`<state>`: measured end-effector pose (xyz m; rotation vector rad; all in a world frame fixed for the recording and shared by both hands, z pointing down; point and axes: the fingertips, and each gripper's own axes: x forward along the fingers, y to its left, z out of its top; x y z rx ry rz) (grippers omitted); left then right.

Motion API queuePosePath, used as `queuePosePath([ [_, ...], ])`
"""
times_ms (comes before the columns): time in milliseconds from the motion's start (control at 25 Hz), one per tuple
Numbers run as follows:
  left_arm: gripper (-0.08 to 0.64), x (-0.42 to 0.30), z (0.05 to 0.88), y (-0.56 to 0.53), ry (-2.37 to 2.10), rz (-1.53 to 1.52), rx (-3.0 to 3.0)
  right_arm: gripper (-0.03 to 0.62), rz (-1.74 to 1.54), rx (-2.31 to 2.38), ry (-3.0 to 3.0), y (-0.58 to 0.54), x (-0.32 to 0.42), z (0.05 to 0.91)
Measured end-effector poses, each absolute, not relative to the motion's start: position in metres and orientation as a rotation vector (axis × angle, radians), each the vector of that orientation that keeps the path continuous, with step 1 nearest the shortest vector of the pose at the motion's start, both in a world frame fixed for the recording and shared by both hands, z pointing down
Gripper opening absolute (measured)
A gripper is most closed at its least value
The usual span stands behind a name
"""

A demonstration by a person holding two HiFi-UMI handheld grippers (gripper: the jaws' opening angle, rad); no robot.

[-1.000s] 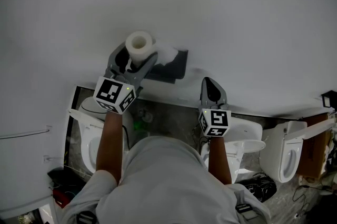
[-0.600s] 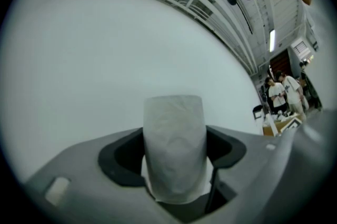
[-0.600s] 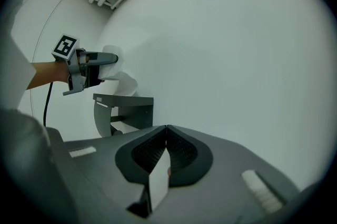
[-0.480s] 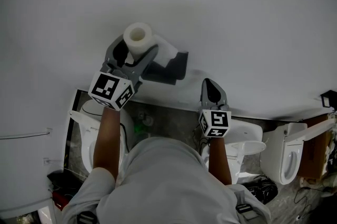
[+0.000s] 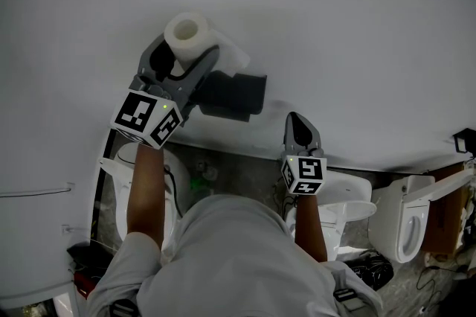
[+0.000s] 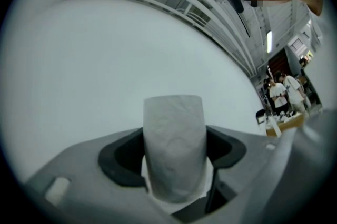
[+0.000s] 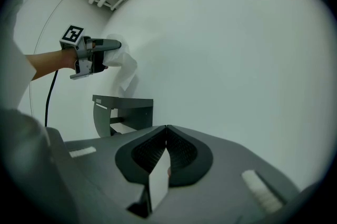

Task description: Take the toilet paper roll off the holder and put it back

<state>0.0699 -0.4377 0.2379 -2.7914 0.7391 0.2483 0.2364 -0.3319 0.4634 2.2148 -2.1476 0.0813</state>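
White roll (image 5: 186, 31) held in wide-spread left gripper (image 5: 184, 53), off holder (image 5: 236, 94); squeeze lightly, align core. Right gripper (image 5: 295, 119) closed, empty.

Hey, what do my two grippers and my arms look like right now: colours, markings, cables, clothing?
The left gripper and the right gripper share one design: grey plastic bodies tapering to jaws lined with black pads. Each carries a white cube printed with black square markers. A black cable hangs from the left one. The person wears a light grey top, with the forearms uncovered.
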Motion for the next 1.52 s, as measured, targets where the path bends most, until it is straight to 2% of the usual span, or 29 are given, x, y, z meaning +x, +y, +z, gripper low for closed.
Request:
queuePosePath([
  [480, 0.328, 0.071, 0.206, -0.44, 0.734, 0.292, -2.761, 0.0, 0.081, 2.217, -2.142, -0.333, 0.238, 0.464],
  [1520, 0.328, 0.07, 0.224, -0.446, 0.747, 0.28, -2.796, 0.0, 0.082, 2.22, -2.135, -0.337, 0.237, 0.465],
])
